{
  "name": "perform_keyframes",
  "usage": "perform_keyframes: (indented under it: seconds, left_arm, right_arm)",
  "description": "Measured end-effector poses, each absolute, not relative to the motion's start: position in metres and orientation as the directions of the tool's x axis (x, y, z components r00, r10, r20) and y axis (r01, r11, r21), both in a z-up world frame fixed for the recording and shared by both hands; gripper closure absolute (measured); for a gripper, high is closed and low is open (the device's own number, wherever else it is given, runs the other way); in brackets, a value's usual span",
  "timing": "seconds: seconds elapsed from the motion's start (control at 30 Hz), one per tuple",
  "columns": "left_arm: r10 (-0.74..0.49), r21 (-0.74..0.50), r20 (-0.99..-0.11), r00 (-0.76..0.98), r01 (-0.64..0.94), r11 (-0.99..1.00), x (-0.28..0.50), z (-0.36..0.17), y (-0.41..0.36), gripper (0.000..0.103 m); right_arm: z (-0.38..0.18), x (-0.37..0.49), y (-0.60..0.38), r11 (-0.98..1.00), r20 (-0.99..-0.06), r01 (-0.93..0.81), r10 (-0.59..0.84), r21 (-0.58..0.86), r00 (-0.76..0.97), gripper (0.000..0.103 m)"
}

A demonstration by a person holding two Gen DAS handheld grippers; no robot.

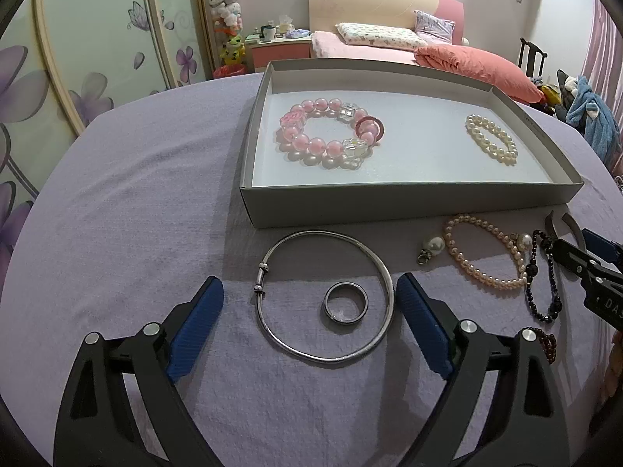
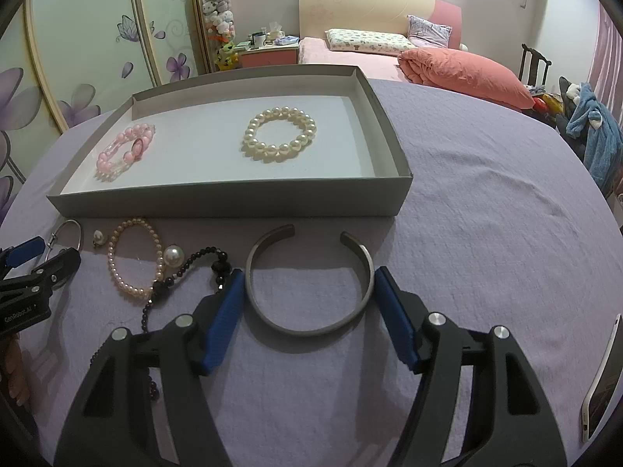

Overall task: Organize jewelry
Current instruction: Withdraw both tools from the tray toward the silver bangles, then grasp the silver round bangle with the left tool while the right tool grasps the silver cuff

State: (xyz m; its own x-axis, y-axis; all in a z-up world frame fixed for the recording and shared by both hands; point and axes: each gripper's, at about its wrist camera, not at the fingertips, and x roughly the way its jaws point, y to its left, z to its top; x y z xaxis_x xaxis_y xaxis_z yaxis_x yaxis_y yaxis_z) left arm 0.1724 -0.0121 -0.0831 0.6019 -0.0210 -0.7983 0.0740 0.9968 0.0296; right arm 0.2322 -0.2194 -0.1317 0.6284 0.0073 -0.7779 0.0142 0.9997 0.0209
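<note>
Left gripper (image 1: 309, 299), jaws wide, straddling silver bangle (image 1: 383, 272) with dark ring (image 1: 346, 302) inside; grey box (image 1: 389, 204) beyond holding pink bead bracelet (image 1: 300, 140) and pearl bracelet (image 1: 491, 138).

Lilac cloth covers the tabletop (image 1: 136, 194). The grey box (image 1: 409, 204) has a white floor holding a pink bead bracelet (image 1: 329, 130) and a cream pearl bracelet (image 2: 281, 134). Outside lie a silver bangle (image 1: 325, 295), a dull grey cuff (image 2: 309, 284) and black beads (image 1: 543, 272). The fingers (image 1: 196, 329) are blue-padded.

A home bedroom — bed (image 1: 389, 44) with pillows, nightstand (image 1: 278, 48), floral wardrobe (image 1: 97, 46).
</note>
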Motion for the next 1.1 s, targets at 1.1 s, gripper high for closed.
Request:
perform_keyframes:
  seconds: [1.1]
  left_arm:
    - [-0.063,-0.019,-0.755,0.653,0.075,0.997,0.158,-0.071,0.000,0.032]
  right_arm:
    - [-0.123,0.218,-0.215,0.999,-0.729,0.015,0.028,0.052,0.684,0.039]
